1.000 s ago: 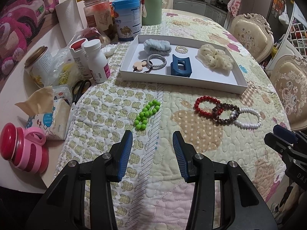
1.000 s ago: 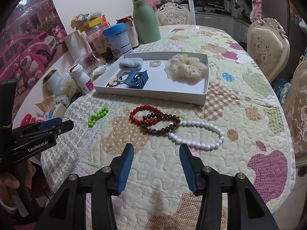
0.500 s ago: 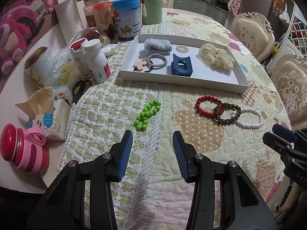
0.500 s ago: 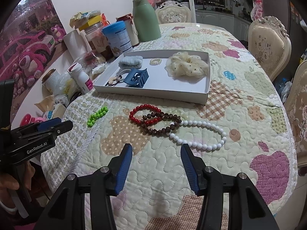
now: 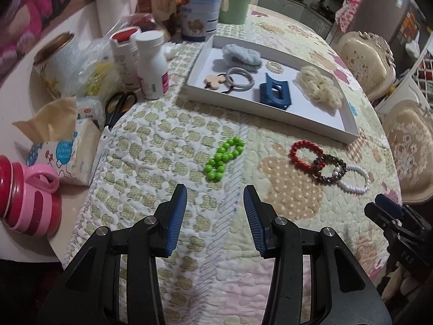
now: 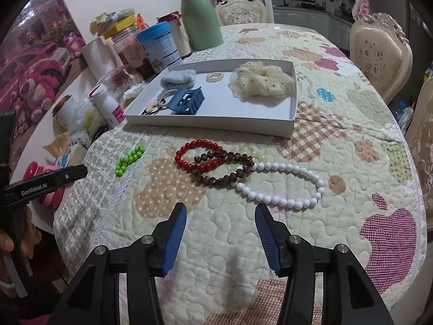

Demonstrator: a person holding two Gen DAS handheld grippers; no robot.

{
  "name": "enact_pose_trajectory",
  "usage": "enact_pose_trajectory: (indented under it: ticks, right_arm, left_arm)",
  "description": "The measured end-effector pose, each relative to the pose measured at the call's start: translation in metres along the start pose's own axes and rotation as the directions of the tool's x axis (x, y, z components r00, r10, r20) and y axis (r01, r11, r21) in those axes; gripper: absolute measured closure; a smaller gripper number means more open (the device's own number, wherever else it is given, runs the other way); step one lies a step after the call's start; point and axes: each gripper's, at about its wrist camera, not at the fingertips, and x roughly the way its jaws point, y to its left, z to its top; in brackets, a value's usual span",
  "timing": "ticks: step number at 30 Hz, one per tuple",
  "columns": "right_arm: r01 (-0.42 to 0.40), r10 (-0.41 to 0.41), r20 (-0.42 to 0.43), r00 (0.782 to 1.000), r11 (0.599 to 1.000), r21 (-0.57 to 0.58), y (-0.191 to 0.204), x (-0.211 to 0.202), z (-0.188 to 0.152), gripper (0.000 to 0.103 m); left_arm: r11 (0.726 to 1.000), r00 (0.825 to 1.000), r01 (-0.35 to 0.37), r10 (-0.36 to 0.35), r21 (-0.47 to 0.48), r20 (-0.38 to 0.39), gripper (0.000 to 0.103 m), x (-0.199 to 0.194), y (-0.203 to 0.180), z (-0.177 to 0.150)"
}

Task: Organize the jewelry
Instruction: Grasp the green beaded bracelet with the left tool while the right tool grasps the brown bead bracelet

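Left gripper: spread wide, holding nothing, above the quilt.
Green bracelet: on the quilt at 12 o'clock, just beyond the fingertips, untouched.
Right gripper: spread wide, holding nothing.
Red bracelet, brown bracelet, white bracelet: overlapping chain at 12 to 1 o'clock, near.
White tray: farther at 12 o'clock, holding a blue hair claw.

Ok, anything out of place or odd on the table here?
Four bead bracelets lie on the quilt outside the white tray: green alone, while red, brown and white overlap in a chain. Nothing looks spilled or damaged.
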Motion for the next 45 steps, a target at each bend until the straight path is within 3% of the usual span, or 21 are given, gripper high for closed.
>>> enact_pose_trajectory:
  ticks: [9,18,26,29,31,32,34,37,38,45]
  right_arm:
    - [-0.001,0.001,0.005,1.0,0.999,0.037,-0.011,0.016,0.014,0.053]
    - [0.029,-0.029,-0.001,1.0,0.999,0.019,-0.018,0.042,0.037,0.053]
    - [0.059,-0.061,-0.062,0.996,0.998,-0.031,-0.025,0.079,0.057,0.066]
    - [0.054,-0.059,-0.089,0.994,0.997,-0.058,-0.025,0.092,0.057,0.075]
    - [0.046,-0.052,-0.086,0.995,0.996,-0.079,-0.022,0.095,0.055,0.089]
    - [0.045,-0.052,-0.08,0.995,0.995,-0.089,-0.02,0.095,0.054,0.092]
    - [0.042,-0.049,-0.078,0.996,0.995,-0.088,-0.019,0.093,0.054,0.092]
    - [0.009,-0.012,-0.046,0.999,0.998,-0.064,-0.017,0.08,0.055,0.092]
    - [0.0,-0.002,-0.032,0.999,0.998,-0.061,-0.015,0.075,0.056,0.092]
    - [-0.065,0.07,0.108,0.992,0.997,-0.052,0.001,0.02,0.068,0.092]
  left_arm:
    - [0.999,0.998,0.048,-0.049,-0.02,-0.043,0.054,0.02,0.011,0.015]
    - [0.994,0.996,0.031,-0.022,0.105,-0.084,0.051,0.057,-0.013,0.03]
    - [0.988,0.994,0.012,0.006,0.156,-0.112,0.051,0.086,-0.017,0.045]
    - [0.985,0.992,0.034,-0.012,0.17,-0.126,0.051,0.094,-0.016,0.048]
    - [0.983,0.99,0.055,-0.031,0.176,-0.136,0.057,0.098,-0.016,0.048]
    - [0.982,0.989,0.066,-0.042,0.175,-0.14,0.074,0.1,-0.015,0.047]
    - [0.98,0.991,0.053,-0.029,0.193,-0.127,0.086,0.101,-0.016,0.048]
    - [0.981,0.988,0.088,-0.064,0.17,-0.141,0.088,0.099,-0.012,0.049]
    - [0.982,0.986,0.112,-0.091,0.154,-0.142,0.095,0.095,-0.009,0.051]
    - [0.978,0.985,0.154,-0.142,0.139,-0.098,0.095,0.06,-0.006,0.059]
